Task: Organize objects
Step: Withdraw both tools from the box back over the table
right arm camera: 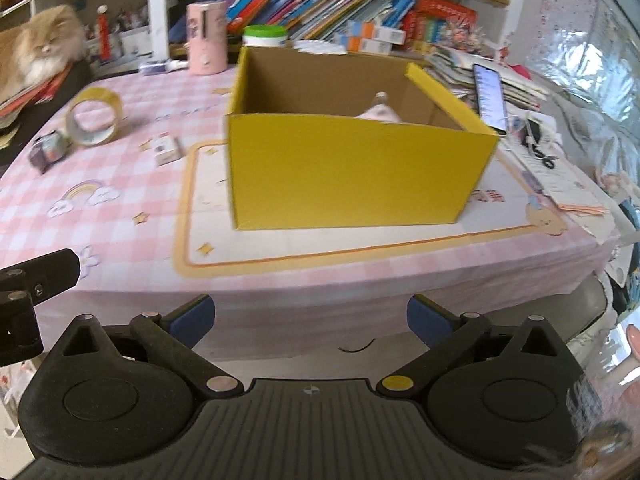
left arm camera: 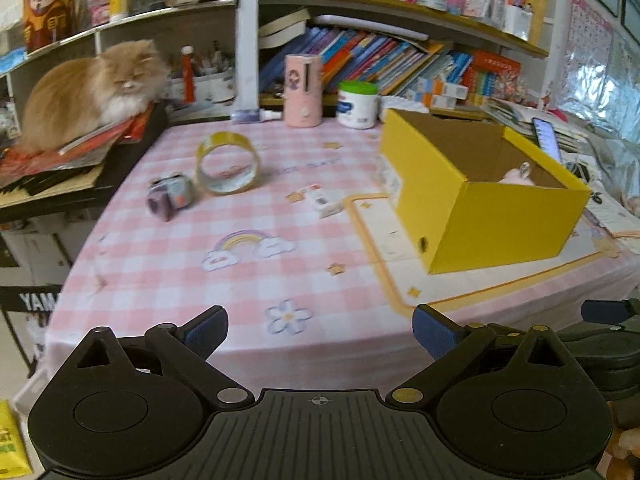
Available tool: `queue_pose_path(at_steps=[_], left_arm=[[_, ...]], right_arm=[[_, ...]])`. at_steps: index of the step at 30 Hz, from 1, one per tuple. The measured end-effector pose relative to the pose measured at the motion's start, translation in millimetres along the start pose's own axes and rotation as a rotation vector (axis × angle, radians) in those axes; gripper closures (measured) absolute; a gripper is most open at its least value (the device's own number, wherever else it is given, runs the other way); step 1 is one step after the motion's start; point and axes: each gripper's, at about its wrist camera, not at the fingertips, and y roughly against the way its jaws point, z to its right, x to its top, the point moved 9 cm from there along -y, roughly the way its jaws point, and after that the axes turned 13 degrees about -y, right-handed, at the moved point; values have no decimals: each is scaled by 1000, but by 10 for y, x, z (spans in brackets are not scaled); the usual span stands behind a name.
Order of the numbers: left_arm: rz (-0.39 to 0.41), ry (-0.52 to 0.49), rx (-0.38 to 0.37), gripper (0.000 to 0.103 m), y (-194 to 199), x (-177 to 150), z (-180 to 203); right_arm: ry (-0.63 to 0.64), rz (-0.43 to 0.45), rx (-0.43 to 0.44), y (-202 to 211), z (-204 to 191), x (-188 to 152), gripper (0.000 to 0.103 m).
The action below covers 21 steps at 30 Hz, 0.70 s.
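Both pairs of jaws stand wide apart and empty: the left gripper [left arm camera: 320, 330] and the right gripper [right arm camera: 310, 320] hang over the near edge of the pink checked tablecloth [left arm camera: 172, 264], touching nothing. Loose items lie toward eleven o'clock from the left gripper: a clear tape roll [left arm camera: 228, 168], a small multicoloured cube [left arm camera: 170, 198] just beside it, and a small white box [left arm camera: 324, 202] near twelve. At one o'clock sits the yellow box [left arm camera: 500, 216], already holding something pink. Best, I judge, to take the nearest item first, closing squarely across its narrow sides, then lower it well inside the yellow walls.
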Motion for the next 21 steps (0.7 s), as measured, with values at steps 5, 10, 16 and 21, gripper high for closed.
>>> queue_pose_path(at_steps=[5,10,16,21], left_arm=[[-18,25,41,3,77,-148,-244],[-39,41,97,3,143,-275,-485],[-40,70,143,3,243,-359,-737],[-35,107,162,3,274,-368,-881]], right_arm=[[32,-13,39,26,-270,-97,0],[77,-21,74,60,-562,-172,0],[113,-25,107,93,-843,-212,0],[156,-9,143,150,-1055,-190,0]])
